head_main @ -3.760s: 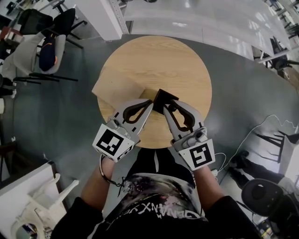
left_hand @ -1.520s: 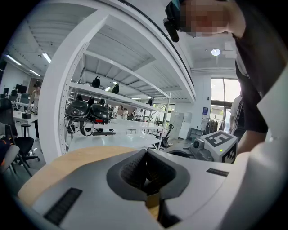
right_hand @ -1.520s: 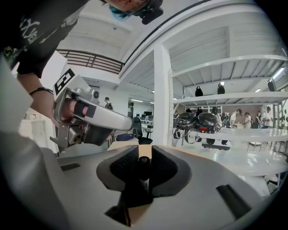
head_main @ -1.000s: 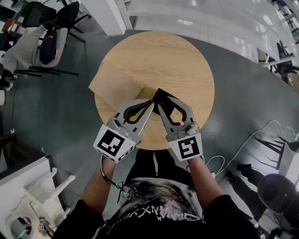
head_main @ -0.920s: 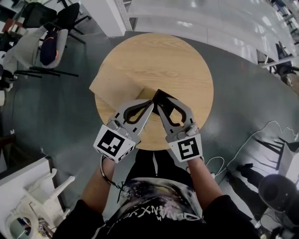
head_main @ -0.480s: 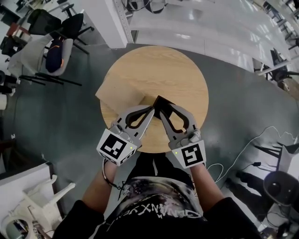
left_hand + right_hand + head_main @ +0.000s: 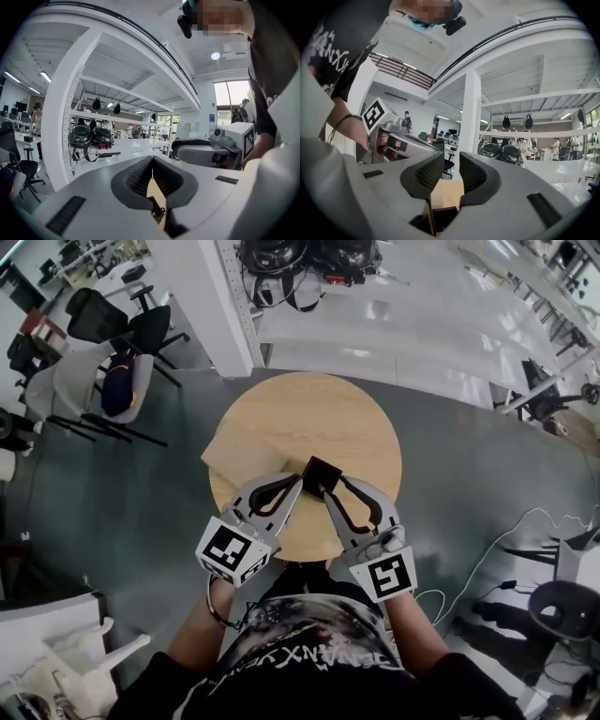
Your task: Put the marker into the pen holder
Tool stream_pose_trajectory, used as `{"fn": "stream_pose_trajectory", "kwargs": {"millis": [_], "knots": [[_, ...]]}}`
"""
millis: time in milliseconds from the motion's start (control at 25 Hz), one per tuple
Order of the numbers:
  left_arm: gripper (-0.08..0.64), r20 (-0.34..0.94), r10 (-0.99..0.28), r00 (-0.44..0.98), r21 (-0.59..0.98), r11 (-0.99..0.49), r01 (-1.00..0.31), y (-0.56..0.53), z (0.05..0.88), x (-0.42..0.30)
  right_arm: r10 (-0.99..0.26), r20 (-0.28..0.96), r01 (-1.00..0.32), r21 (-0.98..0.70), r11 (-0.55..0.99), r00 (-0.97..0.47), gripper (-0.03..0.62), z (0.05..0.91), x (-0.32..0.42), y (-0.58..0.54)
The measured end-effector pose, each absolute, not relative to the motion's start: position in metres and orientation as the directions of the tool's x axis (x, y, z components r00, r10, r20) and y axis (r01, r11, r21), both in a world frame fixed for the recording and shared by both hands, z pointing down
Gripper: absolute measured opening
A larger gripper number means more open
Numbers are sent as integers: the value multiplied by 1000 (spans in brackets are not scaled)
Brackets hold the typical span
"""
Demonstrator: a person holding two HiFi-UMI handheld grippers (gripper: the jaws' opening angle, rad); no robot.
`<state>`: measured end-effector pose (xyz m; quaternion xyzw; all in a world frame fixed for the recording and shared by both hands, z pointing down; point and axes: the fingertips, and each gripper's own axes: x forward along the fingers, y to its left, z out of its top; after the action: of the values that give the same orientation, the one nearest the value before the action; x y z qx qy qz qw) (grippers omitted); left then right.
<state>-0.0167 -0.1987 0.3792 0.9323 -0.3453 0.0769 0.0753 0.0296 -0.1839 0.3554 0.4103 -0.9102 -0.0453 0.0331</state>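
A black square pen holder point(image 7: 322, 473) stands on the round wooden table point(image 7: 319, 413), near its front edge. My left gripper point(image 7: 297, 482) points at the holder's left side, jaws shut with nothing between them point(image 7: 151, 161). My right gripper point(image 7: 327, 494) sits just in front of the holder, its jaws a little apart and empty point(image 7: 451, 164). Below those jaws, the right gripper view shows the holder's dark opening point(image 7: 443, 215). I see no marker in any view.
A tan sheet point(image 7: 239, 448) lies on the table's left part and overhangs the edge. Chairs point(image 7: 112, 362) stand at far left. White shelving with helmets point(image 7: 300, 259) runs behind the table. Cables point(image 7: 487, 549) trail on the grey floor at right.
The head view has lifted and pulled back, so the table looks smaller and more of the room shows. Both grippers stay close beside the pen holder.
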Motion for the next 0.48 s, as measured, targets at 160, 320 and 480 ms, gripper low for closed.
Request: {"fn": "stream_pose_trajectory", "kwargs": {"millis": [160,320,480], "knots": [[21,182,-631,754,88,-753,-652,-190,360,-19,-754,29,-746,128,654,-656,87,342,32,-174],[21,168,-627,761,81,-761,-644,-182,351,-20,-751,22,-742,144,655,-660,87,332,31,-166],[21,174,-621,765,75,-766,-639,-178,349,-20,-751,39,-740,145,657,-659,86,335,32,-162]]}}
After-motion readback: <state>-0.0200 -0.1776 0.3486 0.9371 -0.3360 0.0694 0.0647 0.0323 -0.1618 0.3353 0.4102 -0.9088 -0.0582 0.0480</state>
